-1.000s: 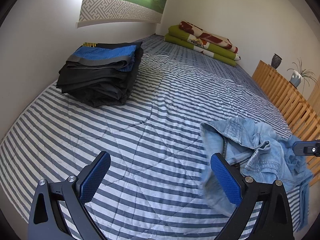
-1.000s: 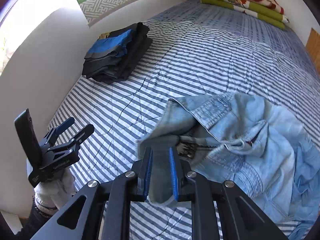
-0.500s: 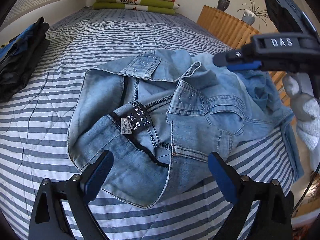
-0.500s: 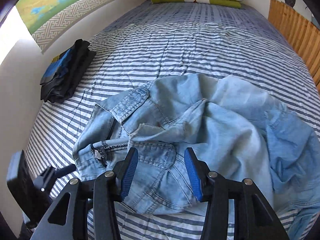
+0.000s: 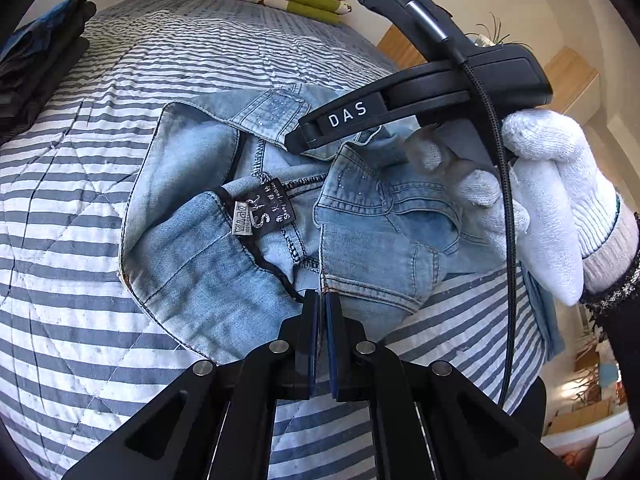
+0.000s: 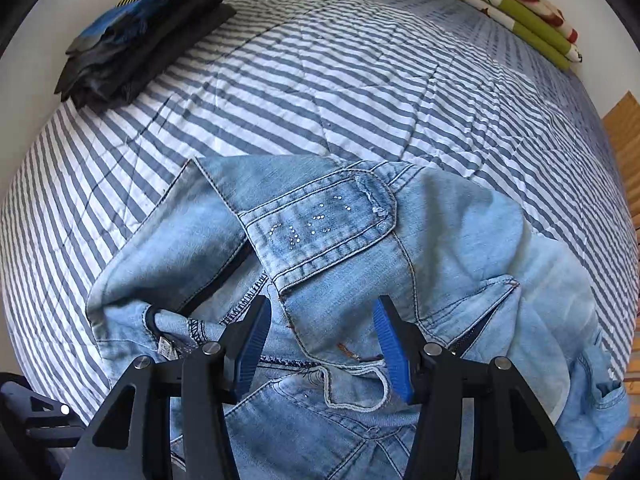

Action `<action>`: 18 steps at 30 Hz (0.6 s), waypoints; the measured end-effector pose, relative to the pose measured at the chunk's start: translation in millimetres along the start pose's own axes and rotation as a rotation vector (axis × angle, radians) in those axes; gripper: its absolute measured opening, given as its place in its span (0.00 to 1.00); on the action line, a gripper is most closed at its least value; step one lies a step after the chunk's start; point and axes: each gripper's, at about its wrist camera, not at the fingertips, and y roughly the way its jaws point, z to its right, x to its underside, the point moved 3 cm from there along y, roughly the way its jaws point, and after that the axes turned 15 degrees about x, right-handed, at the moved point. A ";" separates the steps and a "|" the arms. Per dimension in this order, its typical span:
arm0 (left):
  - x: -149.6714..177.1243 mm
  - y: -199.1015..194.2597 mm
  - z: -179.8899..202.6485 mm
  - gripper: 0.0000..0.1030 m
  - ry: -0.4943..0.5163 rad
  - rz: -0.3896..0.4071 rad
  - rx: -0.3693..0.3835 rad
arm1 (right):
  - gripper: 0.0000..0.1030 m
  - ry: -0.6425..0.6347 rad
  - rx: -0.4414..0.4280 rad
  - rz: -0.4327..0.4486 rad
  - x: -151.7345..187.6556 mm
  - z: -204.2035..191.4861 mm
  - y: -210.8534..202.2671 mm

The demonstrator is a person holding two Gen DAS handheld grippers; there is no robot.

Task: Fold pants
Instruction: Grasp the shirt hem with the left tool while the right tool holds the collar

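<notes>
**Left claw shut on jeans edge, right claw dropped low and opening**

Both claws moved since a second ago: left swung from bare bedspread over to the jeans and went from wide to closed; right let go of the fold it was pinching and came down over the garment.

Left claw [image 5: 322,308]: pads together at the near waistband edge of the jeans [image 5: 248,264], apparently pinching denim there; the exact bite is hidden behind the fingers.

Right claw [image 6: 322,344]: jaws part-way apart and opening, straddling the denim below the studded pocket flap [image 6: 320,226]. Pads not pressing the cloth. In the left view, a white-gloved hand [image 5: 552,200] holds this claw above the jeans.

Jeans: crumpled heap, light blue, waistband open with the inner label [image 5: 264,212] facing up, lying on the near part of the striped bedspread [image 6: 320,92].

Further back: stack of folded dark clothes [image 6: 140,36] at the left side of the bed by the wall. Far end: folded green and patterned blanket [image 6: 516,4]. Wooden slatted piece [image 6: 624,136] on the right edge.

No containers in view.
</notes>
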 end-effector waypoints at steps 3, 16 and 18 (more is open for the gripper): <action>-1.1 -0.1 0.7 0.04 -0.004 -0.001 0.013 | 0.48 -0.022 -0.020 -0.003 -0.9 -3.9 -5.6; -3.0 20.3 -12.8 0.04 -0.074 0.000 0.049 | 0.13 0.030 0.102 -0.052 -1.8 13.1 14.5; -0.3 7.3 -3.9 0.04 -0.058 0.029 0.065 | 0.10 0.081 0.076 -0.021 -4.3 25.2 5.0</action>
